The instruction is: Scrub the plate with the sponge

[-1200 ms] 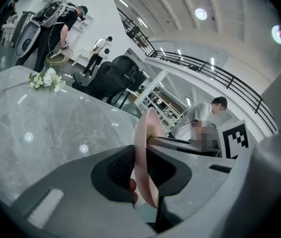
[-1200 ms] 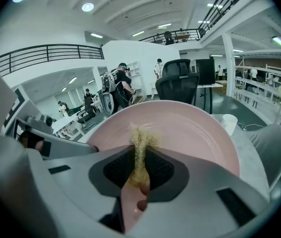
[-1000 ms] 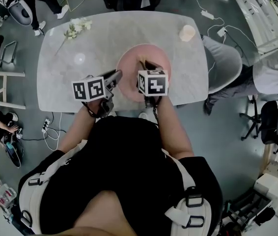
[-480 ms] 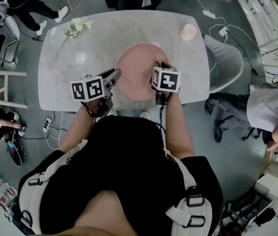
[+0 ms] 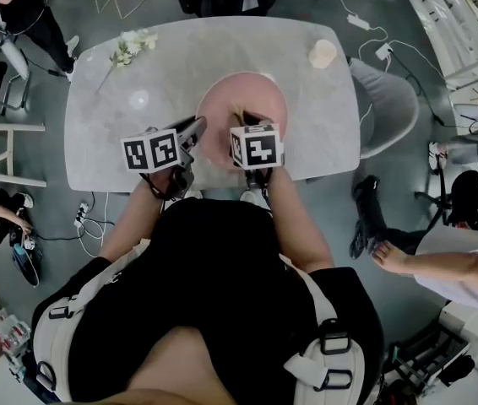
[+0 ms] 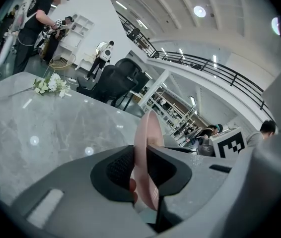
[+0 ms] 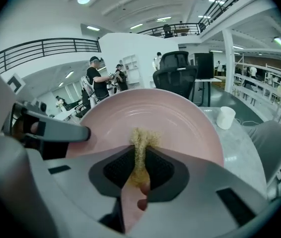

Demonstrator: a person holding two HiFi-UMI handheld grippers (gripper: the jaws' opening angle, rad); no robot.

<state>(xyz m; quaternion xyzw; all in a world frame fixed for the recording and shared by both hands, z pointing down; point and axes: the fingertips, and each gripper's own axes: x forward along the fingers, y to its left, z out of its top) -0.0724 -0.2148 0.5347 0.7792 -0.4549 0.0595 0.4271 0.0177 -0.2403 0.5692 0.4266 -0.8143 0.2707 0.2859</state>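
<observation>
At the pink plate's (image 5: 243, 95) left rim, low over the marble tabletop (image 5: 138, 57), the left tool (image 6: 141, 167) pinches the edge. The right tool (image 7: 139, 165) squeezes a yellow sponge (image 7: 140, 143) over the plate's middle. Hard scrubbing could twist the plate out of that thin rim grip.

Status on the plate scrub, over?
Left gripper shut on plate rim. Right gripper shut on sponge, sponge against plate face. Cup and flowers sit apart from it, not in the way.
</observation>
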